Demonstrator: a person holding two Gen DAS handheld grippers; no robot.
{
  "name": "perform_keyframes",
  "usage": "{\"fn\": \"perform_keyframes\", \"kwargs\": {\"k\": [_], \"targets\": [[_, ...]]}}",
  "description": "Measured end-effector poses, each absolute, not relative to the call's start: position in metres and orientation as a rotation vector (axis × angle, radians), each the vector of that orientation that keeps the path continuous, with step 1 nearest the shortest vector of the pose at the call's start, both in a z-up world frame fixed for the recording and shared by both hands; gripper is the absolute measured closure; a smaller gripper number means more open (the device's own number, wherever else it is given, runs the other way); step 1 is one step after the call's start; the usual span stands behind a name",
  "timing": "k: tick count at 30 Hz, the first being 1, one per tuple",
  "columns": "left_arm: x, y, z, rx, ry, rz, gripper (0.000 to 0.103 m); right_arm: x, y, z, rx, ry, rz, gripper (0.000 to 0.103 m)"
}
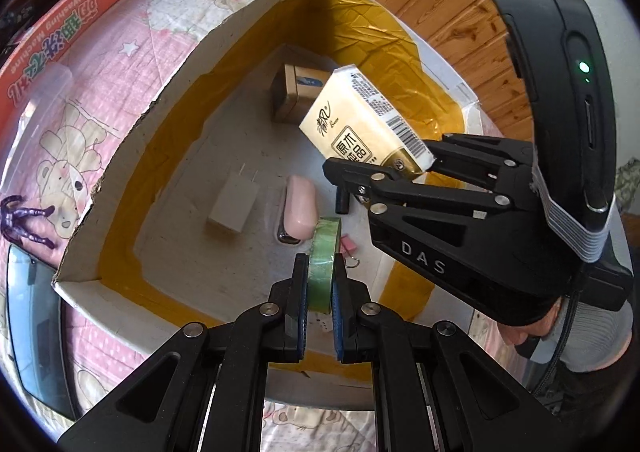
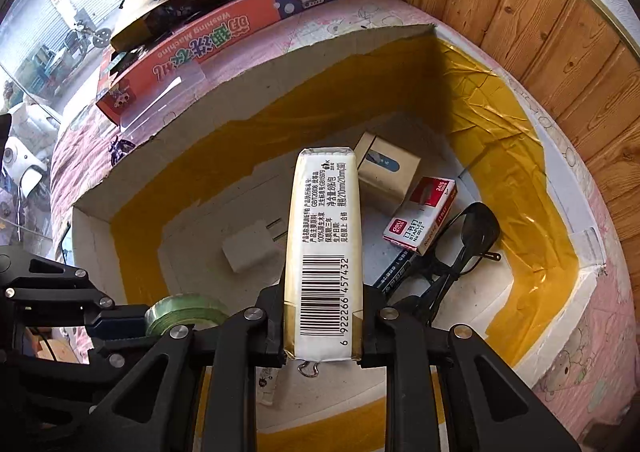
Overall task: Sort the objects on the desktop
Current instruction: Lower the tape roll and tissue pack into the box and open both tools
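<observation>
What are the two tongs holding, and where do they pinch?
Left tongs pinch the green tape roll across its flat sides. Right tongs squeeze the tissue pack at its barcode end.

One tissue pack (image 2: 324, 252), one green tape roll (image 1: 323, 264), one white charger (image 2: 250, 246). Two small boxes: one tan (image 2: 386, 172), one staples (image 2: 420, 218). One pair of glasses (image 2: 468, 244).

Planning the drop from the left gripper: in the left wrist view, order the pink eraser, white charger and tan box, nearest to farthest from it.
From the left gripper, holding the green tape roll:
1. Pink eraser, just beyond the tape.
2. White charger, farther left on the box floor.
3. Tan box, at the far corner.
</observation>
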State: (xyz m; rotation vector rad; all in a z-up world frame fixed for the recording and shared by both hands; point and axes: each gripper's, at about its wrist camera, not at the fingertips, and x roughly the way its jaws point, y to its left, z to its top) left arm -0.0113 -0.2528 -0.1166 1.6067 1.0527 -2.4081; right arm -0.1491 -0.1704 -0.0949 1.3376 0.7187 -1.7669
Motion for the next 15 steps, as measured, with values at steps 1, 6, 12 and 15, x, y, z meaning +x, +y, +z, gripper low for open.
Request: {"fn": "perform_keyframes", "kwargs": {"k": [1,6,12,15], "targets": [[-0.013,-0.253,-0.117,1.616,1.051,-2.406,0.094,-0.151,-0.174,-0.099,1.346,0.736,-1.756,0.079],[-0.019,-0.249,-0.120,1.662,0.987,-2.397,0.094,-0.164,-0.190,-0.114,1.388,0.799,-1.719,0.079],[-0.024,-0.247,-0.124,1.692,0.929,-2.387,0.093,-0.176,-0.205,-0.129,1.446,0.814,-1.687,0.079],[-0.025,-0.247,-0.126,1.697,0.912,-2.386,0.092,-0.182,-0.207,-0.129,1.463,0.788,-1.692,0.077]]}}
